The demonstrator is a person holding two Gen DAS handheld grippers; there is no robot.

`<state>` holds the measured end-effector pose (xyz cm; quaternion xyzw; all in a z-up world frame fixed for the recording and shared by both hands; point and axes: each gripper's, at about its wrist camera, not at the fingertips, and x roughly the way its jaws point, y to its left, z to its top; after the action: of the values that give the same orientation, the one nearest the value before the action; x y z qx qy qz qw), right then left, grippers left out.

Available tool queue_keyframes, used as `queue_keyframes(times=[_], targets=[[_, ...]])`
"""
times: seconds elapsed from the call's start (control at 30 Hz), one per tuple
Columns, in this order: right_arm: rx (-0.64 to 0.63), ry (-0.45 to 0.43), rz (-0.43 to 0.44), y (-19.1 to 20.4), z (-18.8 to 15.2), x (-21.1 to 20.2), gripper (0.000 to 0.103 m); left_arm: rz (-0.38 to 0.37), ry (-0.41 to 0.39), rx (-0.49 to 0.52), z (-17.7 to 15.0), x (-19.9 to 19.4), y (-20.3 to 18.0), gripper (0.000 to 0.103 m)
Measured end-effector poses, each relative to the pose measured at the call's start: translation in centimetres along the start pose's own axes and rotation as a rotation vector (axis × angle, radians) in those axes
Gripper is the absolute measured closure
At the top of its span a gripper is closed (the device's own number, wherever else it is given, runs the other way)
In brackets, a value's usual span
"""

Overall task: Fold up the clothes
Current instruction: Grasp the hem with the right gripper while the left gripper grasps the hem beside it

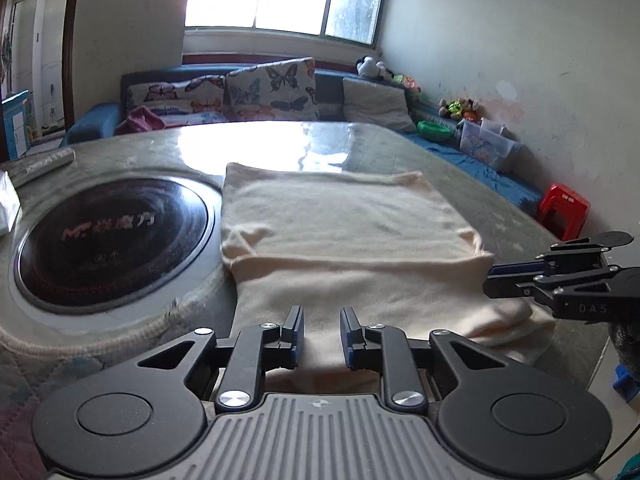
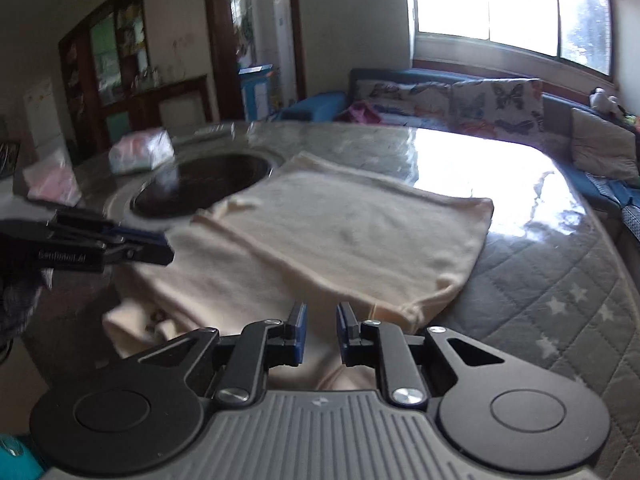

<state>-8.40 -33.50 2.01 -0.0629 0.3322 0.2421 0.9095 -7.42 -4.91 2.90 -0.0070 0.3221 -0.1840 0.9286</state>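
1. Garment (image 1: 344, 240): cream knit, lying flat on the counter (image 1: 500, 208) just right of the burner, with a folded upper layer over a wider lower layer; its near edge bunches at the counter's front edge. The right wrist view (image 2: 340, 240) shows loose folds hanging at the near left corner, which the left view hides behind its own claw.
2. Counter: rounded, with a quilted star-print cover; window glare falls on its far part.
3. Burner (image 1: 116, 240): a black round plate set in the counter, touching the garment's left edge. Its printed logo is readable only in the left view; in the right view (image 2: 204, 188) it is blurred.
4. Left claw (image 1: 321, 338): fingers apart, nothing between them, over the garment's near edge. From the right view (image 2: 160, 246) it is seen side-on, too blurred to judge.
5. Right claw (image 2: 321, 334): fingers apart, empty, above the garment's near right part. In the left view (image 1: 496, 278) it appears side-on at the garment's right edge.
6. Bag (image 2: 140, 152): a pale wrapped bundle beyond the burner, clear only in the right view.
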Motion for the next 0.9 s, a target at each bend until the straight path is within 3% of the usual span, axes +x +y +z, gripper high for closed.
queue_keyframes(times=[0.07,0.2,0.63,0.83,0.9], targets=[[-0.010,0.014,0.000,0.1,-0.4,0.1,0.082,-0.003,0.014,0.005,-0.2,0.3,0.0,0.081],[-0.024,-0.015,0.023,0.3,-0.5,-1.4,0.064,-0.003,0.011,0.104,-1.1,-0.7,-0.8,0.076],[-0.113,0.037,0.045,0.9,-1.2,-2.8,0.057,0.013,0.001,0.470,-4.2,-4.0,-3.9,0.072],[-0.192,0.046,0.036,1.7,-1.4,-4.2,0.051,-0.011,-0.066,0.605,-5.4,-2.9,-5.7,0.072],[-0.235,0.051,0.038,2.1,-1.5,-4.6,0.045,-0.018,-0.080,0.640,-5.6,-2.6,-6.0,0.072]])
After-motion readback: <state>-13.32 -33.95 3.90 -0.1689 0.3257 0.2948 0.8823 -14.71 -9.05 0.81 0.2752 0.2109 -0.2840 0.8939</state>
